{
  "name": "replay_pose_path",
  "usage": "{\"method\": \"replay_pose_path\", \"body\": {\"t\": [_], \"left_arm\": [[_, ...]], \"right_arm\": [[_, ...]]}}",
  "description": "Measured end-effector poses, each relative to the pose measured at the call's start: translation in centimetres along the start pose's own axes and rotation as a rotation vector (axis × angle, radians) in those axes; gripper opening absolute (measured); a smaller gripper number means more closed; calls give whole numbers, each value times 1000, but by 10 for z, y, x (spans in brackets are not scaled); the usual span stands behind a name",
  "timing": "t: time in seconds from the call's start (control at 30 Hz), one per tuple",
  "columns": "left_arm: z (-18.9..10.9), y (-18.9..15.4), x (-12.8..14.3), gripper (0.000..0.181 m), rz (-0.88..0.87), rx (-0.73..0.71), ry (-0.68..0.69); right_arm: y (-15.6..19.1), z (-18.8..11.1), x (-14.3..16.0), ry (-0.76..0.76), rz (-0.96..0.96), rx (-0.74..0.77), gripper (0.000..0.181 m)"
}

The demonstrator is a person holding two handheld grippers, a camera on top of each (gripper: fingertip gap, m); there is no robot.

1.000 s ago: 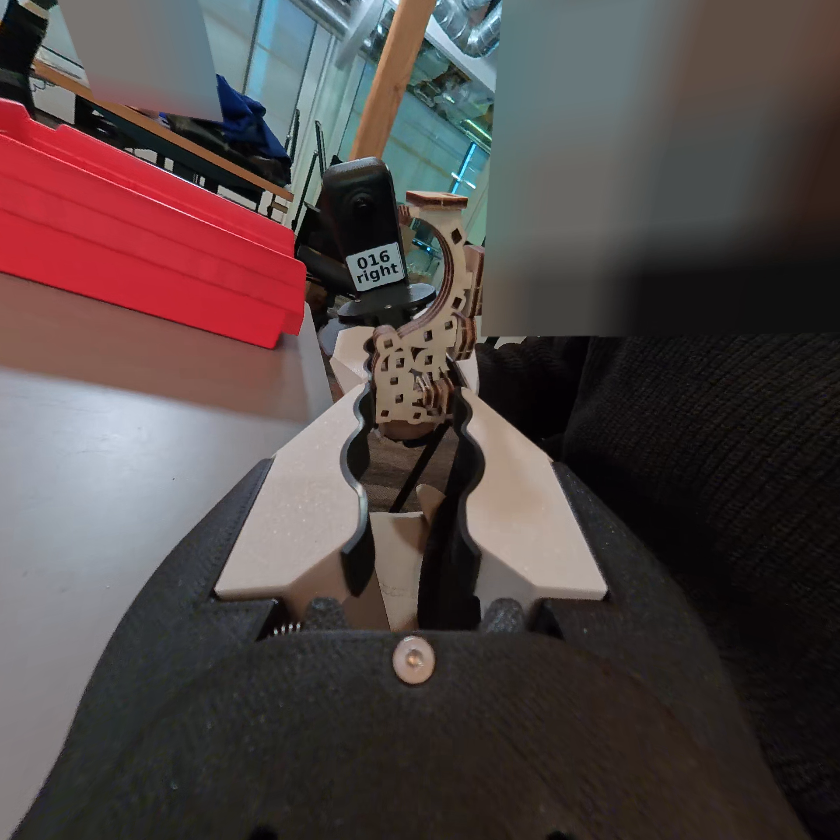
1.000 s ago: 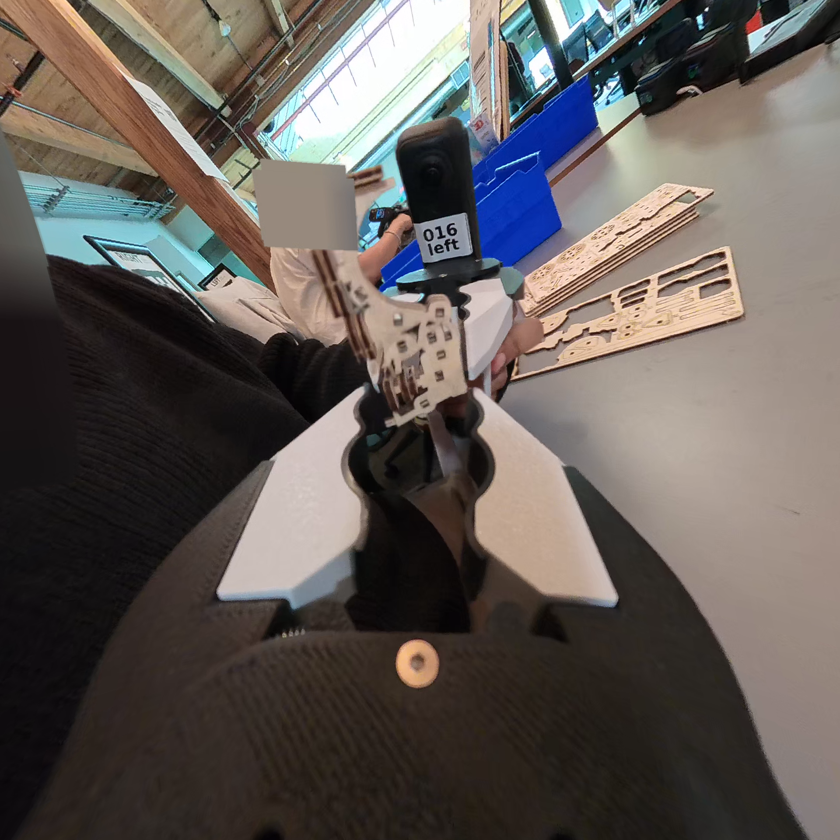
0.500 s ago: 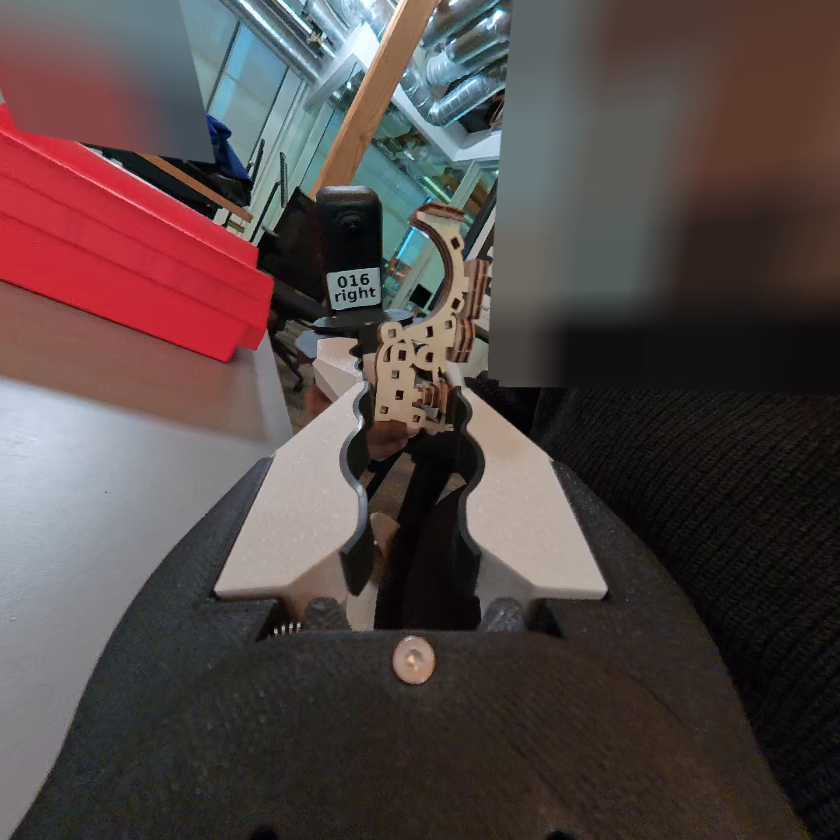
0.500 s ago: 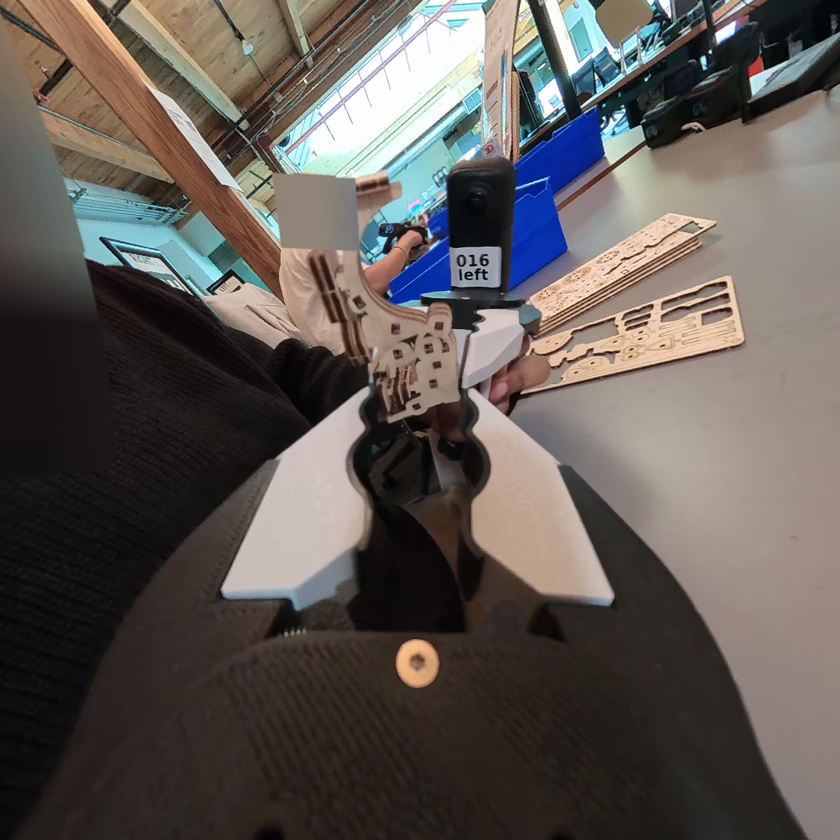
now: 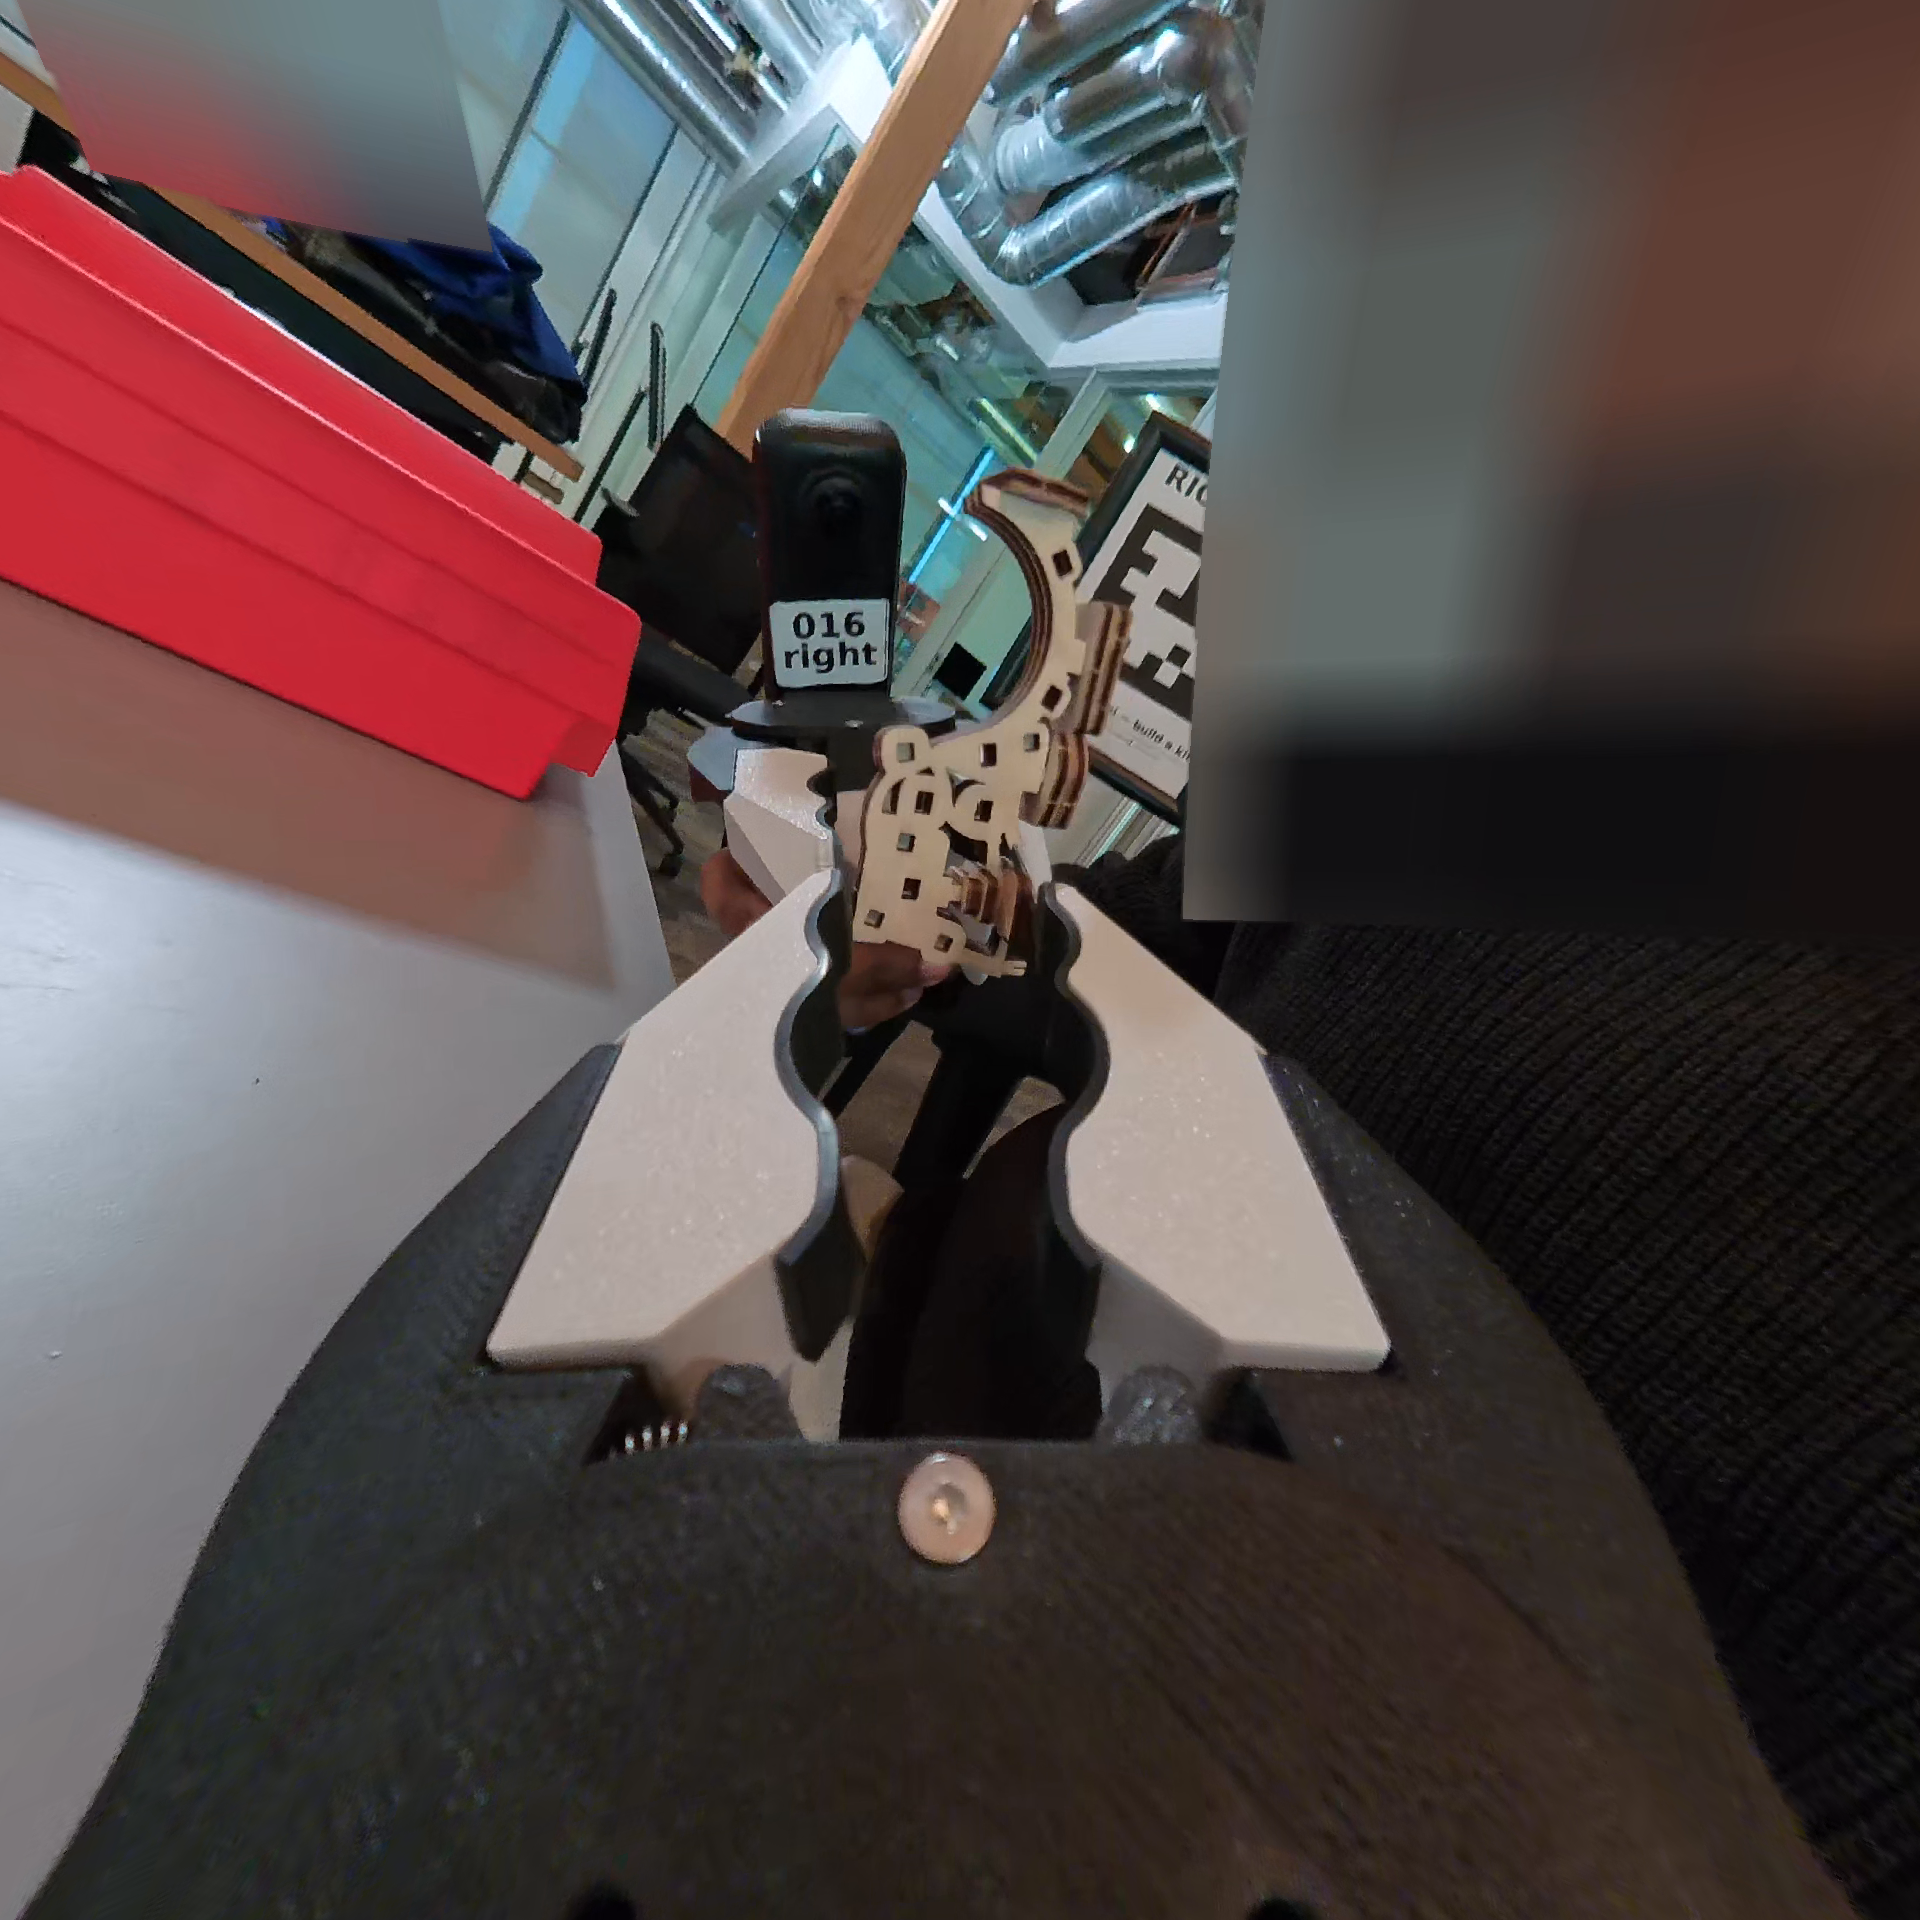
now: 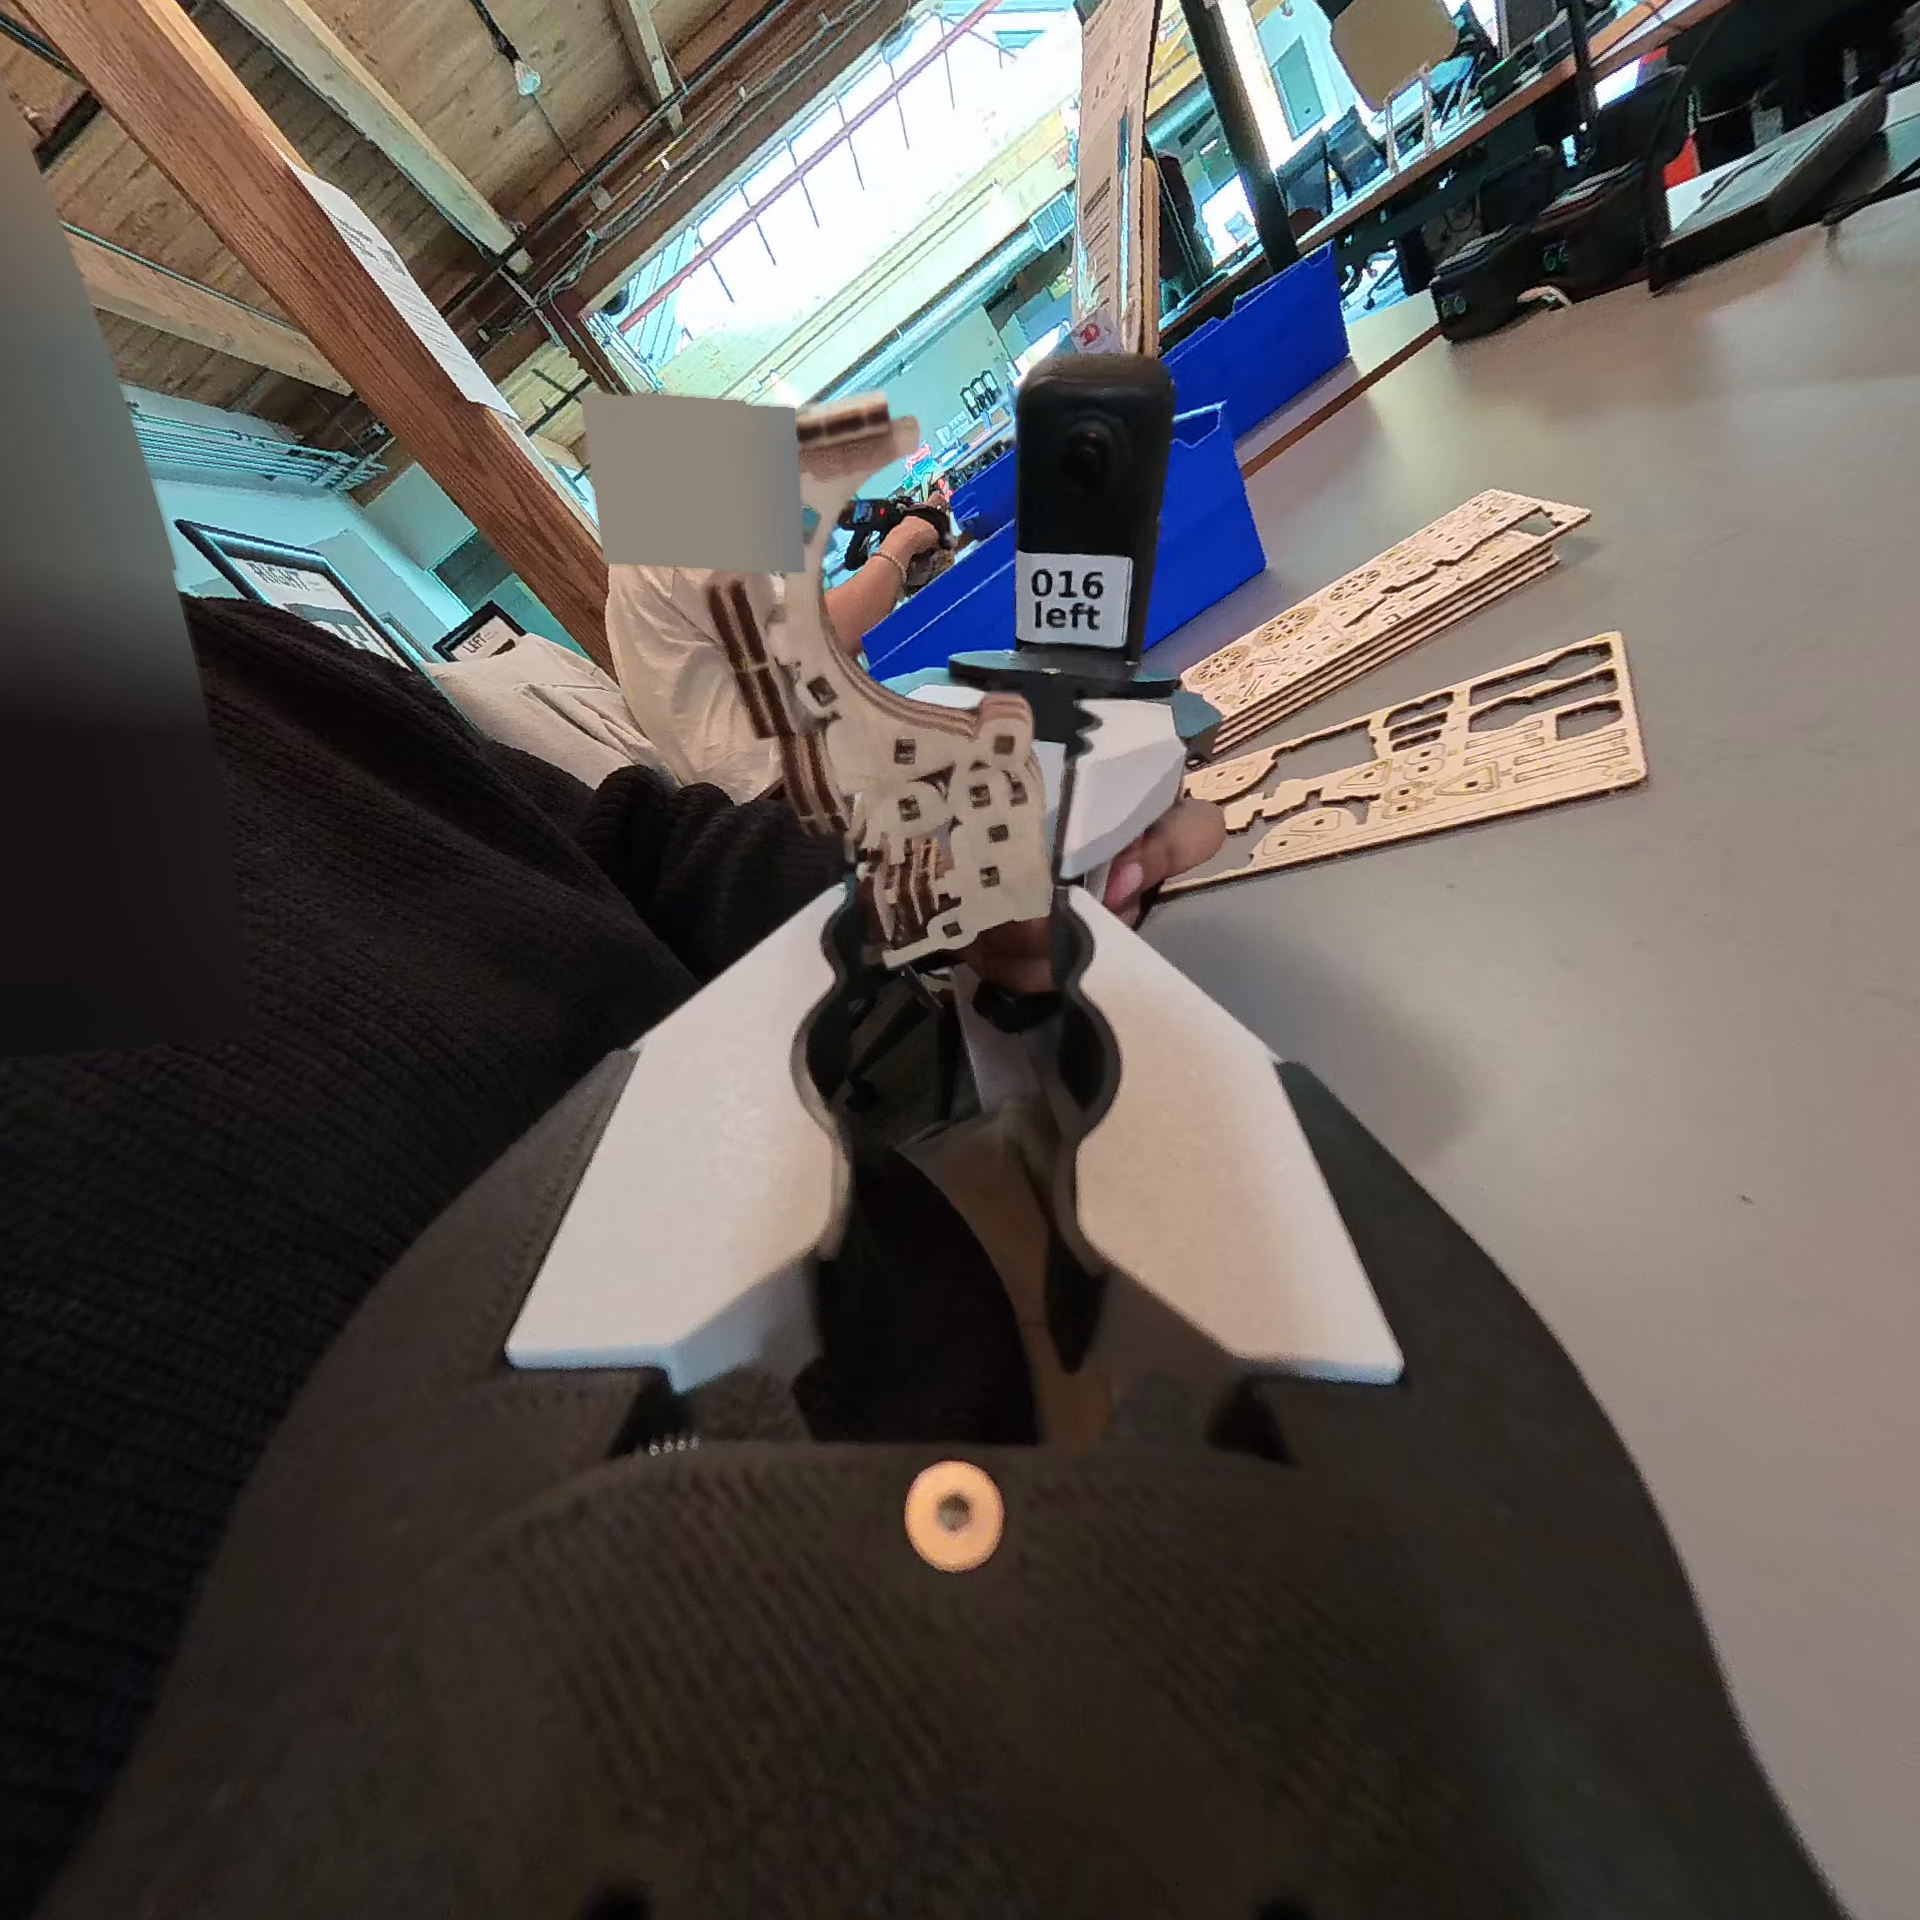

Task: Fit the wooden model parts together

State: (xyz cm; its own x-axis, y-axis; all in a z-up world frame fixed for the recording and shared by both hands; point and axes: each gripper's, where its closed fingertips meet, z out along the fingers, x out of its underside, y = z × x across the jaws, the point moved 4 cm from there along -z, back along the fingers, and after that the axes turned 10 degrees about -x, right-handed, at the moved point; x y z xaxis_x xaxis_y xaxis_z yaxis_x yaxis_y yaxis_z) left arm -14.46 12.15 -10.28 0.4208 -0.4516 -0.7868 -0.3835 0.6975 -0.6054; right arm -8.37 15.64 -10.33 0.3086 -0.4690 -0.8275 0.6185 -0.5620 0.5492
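A small wooden model (image 5: pixel 935 831) made of stacked laser-cut plates with square holes and a curved arm on top is held in the air between the two grippers, which face each other. In the left wrist view my left gripper (image 5: pixel 940 914) is closed on the model's lower part at its tips. In the right wrist view my right gripper (image 6: pixel 956 925) is closed on the same model (image 6: pixel 966 821) from the opposite side. The contact points are partly hidden by the plates.
A grey table (image 5: pixel 260 1091) holds red bins (image 5: pixel 260 540) on one side. Flat wooden part sheets (image 6: pixel 1434 748), a stack of more sheets (image 6: pixel 1392 603) and blue bins (image 6: pixel 1216 499) lie on the other. The holder's black sweater (image 5: pixel 1558 1247) is close behind. My two grippers' fingertips are within a few centimetres of each other.
Both grippers tilted and shifted slightly with the model still held between them. In the right wrist view the left gripper has drifted to the right.
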Motion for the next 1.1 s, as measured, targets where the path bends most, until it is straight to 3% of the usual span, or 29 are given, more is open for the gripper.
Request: {"method": "replay_pose_path", "body": {"t": [0.2,0.6,0.83,1.1], "left_arm": [[0,1,4,32,27,-26,35],[0,1,4,32,-121,60,17],[-1,1,8,32,-122,73,54],[1,6,6,31,-29,-35,40]], "right_arm": [[-1,2,2,17,5,12,35],[2,0,4,68,-57,-2,35],[3,1,8,90,-13,-25,35],[-2,2,7,96,-49,62,38]]}}
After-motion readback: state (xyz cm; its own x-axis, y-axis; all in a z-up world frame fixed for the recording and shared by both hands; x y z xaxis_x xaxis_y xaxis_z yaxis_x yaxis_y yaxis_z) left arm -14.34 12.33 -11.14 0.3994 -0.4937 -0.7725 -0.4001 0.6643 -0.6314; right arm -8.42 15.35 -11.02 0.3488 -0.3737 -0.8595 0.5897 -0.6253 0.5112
